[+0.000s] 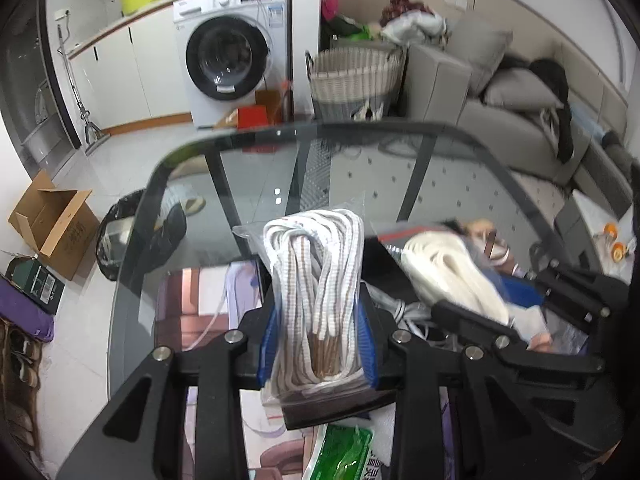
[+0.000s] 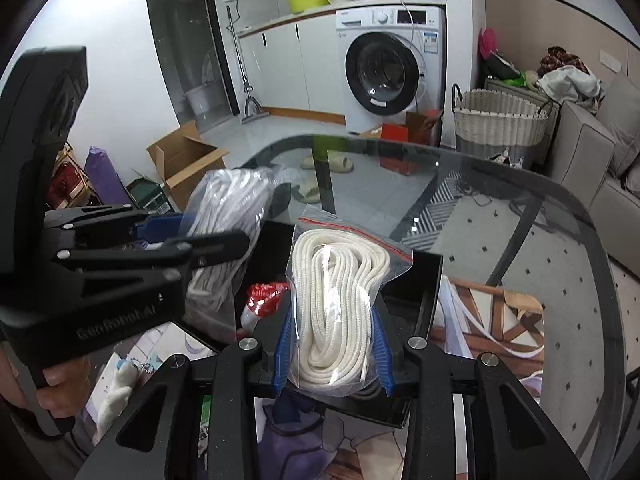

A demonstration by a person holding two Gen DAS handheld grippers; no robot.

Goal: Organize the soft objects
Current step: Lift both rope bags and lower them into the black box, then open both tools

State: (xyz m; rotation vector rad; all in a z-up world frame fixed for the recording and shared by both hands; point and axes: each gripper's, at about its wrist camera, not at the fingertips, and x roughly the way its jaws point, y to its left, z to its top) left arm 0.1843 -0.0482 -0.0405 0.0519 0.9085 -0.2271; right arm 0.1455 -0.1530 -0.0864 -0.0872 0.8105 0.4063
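My left gripper is shut on a clear bag of white and tan striped rope, held above a black box on the glass table. My right gripper is shut on a clear zip bag of cream rope, held over the same black box. The left gripper and its striped rope bag show at the left of the right wrist view. The right gripper and its cream rope bag show at the right of the left wrist view.
Inside the box lie a red wrapper and grey cords. A green packet and a plush toy lie near me. Beyond the table are a washing machine, wicker basket, sofa and cardboard box.
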